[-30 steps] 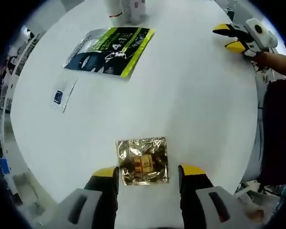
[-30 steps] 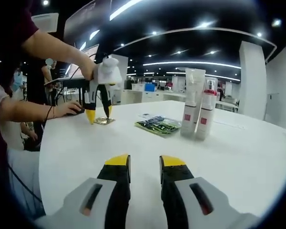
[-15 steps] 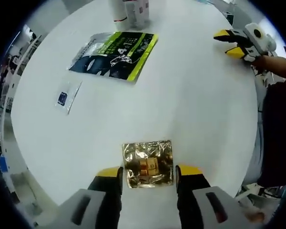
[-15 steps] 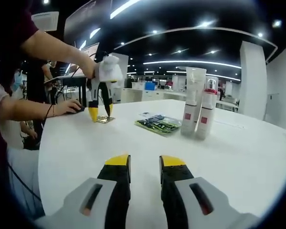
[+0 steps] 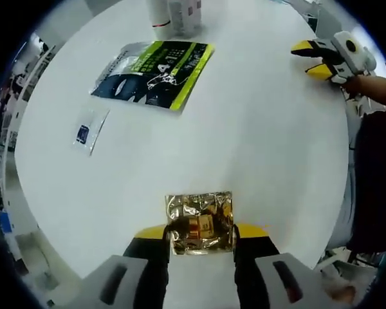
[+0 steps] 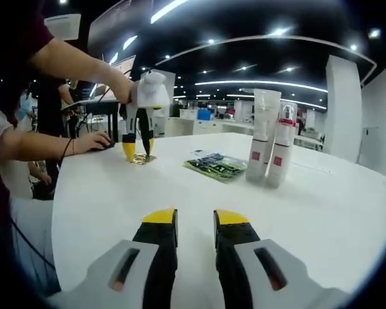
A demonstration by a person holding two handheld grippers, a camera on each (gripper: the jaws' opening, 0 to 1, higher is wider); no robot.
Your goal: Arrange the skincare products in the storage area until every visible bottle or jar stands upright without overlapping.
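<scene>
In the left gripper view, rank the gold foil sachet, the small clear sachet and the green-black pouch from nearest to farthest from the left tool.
1. Gold foil sachet, between the left tool's jaws.
2. Small clear sachet, up and to the left.
3. Green-black pouch, toward the table's far side.

Two white skincare containers stand upright, touching, on the white table: a tall tube (image 6: 262,137) and a shorter red-capped bottle (image 6: 280,153). Their red labels are too small to read.
</scene>
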